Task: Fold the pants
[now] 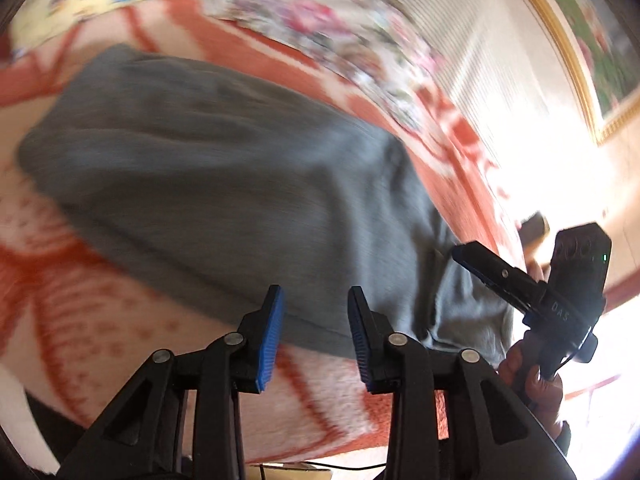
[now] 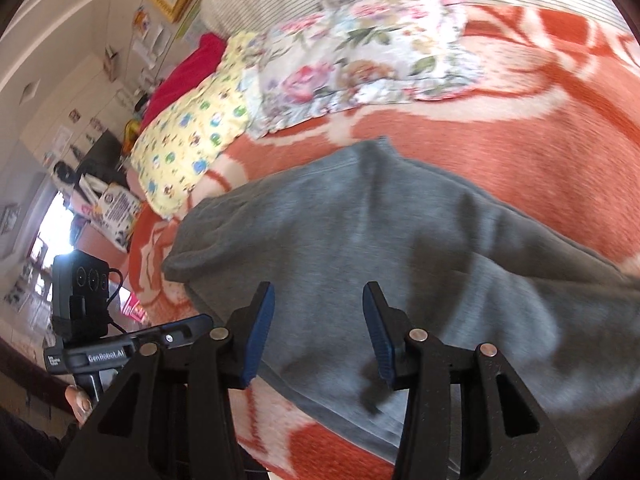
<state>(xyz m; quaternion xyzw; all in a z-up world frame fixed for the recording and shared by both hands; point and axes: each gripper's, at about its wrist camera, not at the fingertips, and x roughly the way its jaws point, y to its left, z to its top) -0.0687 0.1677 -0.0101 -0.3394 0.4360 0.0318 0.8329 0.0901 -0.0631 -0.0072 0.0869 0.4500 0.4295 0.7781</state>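
Observation:
Grey pants (image 1: 224, 176) lie folded over on an orange and white blanket (image 1: 80, 312) on a bed. They also show in the right wrist view (image 2: 380, 240), with one end folded over at the left. My left gripper (image 1: 316, 308) is open and empty, just above the near edge of the pants. My right gripper (image 2: 319, 312) is open and empty, above the pants' near part. The right gripper also shows in the left wrist view (image 1: 464, 256) at the pants' right end. The left gripper shows at the lower left of the right wrist view (image 2: 192, 326).
A floral pillow (image 2: 360, 52) and a yellow patterned pillow (image 2: 188, 132) lie at the far side of the bed. A red cloth (image 2: 188, 72) lies behind them. A framed picture (image 1: 592, 52) hangs on the wall. Furniture and boxes (image 2: 112, 208) stand beyond the bed's left end.

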